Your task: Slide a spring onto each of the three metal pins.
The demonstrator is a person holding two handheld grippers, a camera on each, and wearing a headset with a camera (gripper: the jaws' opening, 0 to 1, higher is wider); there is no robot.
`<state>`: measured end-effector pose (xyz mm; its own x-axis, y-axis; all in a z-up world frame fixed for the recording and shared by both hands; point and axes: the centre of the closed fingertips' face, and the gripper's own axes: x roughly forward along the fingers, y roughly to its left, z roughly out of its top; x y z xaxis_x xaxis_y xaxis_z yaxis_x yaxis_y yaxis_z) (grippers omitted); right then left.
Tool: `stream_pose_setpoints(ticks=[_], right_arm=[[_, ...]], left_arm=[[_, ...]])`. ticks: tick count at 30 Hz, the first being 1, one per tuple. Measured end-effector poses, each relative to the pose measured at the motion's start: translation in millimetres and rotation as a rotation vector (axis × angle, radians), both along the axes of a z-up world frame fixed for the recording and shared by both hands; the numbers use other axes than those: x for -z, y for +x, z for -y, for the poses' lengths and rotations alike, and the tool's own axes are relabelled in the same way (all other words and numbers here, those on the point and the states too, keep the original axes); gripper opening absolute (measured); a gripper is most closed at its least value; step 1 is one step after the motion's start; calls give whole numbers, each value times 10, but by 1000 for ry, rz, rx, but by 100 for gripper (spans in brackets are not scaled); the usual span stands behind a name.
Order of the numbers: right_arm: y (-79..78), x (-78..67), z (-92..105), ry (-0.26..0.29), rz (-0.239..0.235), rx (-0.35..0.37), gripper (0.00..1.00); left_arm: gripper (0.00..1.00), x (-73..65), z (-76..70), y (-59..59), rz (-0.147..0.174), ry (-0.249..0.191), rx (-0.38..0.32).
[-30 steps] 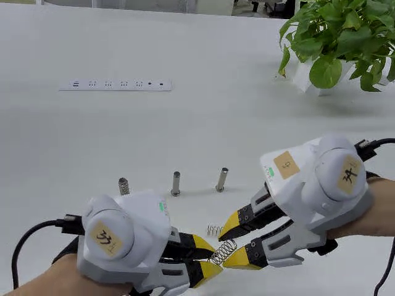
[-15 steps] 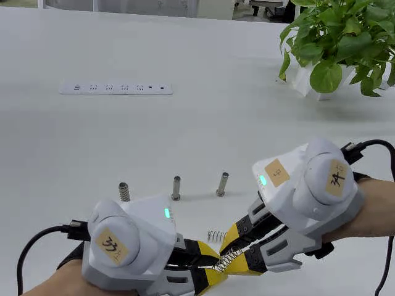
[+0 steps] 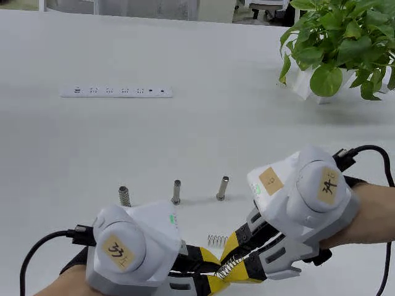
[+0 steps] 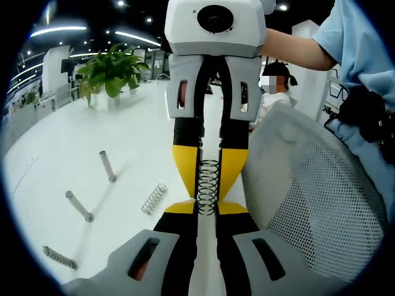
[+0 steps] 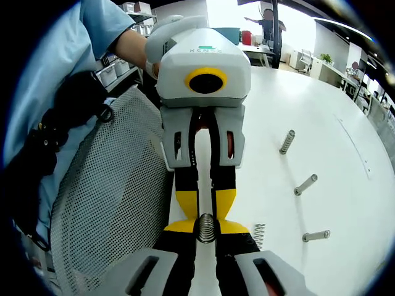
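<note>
- Head view: at 6 o'clock on the bench, the left claw and right claw meet tip to tip, each nearly closed on one spring. A loose spring lies just at its 12 o'clock. Three pins stand at 11 o'clock, and the leftmost pin carries a spring.
- Left gripper view: the left claw pinches the spring's near end, and the right claw clamps it from 12 o'clock.
- Right gripper view: the spring sits end-on between the right claw's narrow tips.
</note>
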<state>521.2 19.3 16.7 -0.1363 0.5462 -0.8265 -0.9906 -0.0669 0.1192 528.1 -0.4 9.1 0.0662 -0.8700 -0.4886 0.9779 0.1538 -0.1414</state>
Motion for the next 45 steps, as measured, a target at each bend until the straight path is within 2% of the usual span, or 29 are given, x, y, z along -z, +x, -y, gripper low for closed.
stream_pose_setpoints(ticks=[12, 18, 25, 28, 32, 35, 40, 42, 45], right_arm=[[10, -8, -9, -5, -4, -5, 7], [27, -15, -22, -5, 2, -8, 7], [60, -15, -32, -11, 13, -12, 7], [80, -12, -21, -20, 19, -12, 8], [105, -15, 0, -25, 28, -9, 8], [107, -13, 17, -31, 29, -12, 8], [140, -6, 53, -50, 46, -20, 8], [189, -2, 78, -62, 73, -22, 8], [213, 0, 98, -69, 83, -22, 8]], left_arm=[[7, 2, -4, 10, -10, -5, -16], [9, -12, -26, 37, -12, -25, -46], [29, -19, -124, 144, -14, -60, -149], [41, 3, -210, 221, 8, -57, -209], [56, 25, -352, 313, 18, -55, -301], [61, 27, -436, 359, 25, -59, -347], [74, 24, -612, 457, 43, -37, -439], [77, 15, -677, 468, 38, -37, -460], [79, 26, -767, 481, 47, -18, -482]])
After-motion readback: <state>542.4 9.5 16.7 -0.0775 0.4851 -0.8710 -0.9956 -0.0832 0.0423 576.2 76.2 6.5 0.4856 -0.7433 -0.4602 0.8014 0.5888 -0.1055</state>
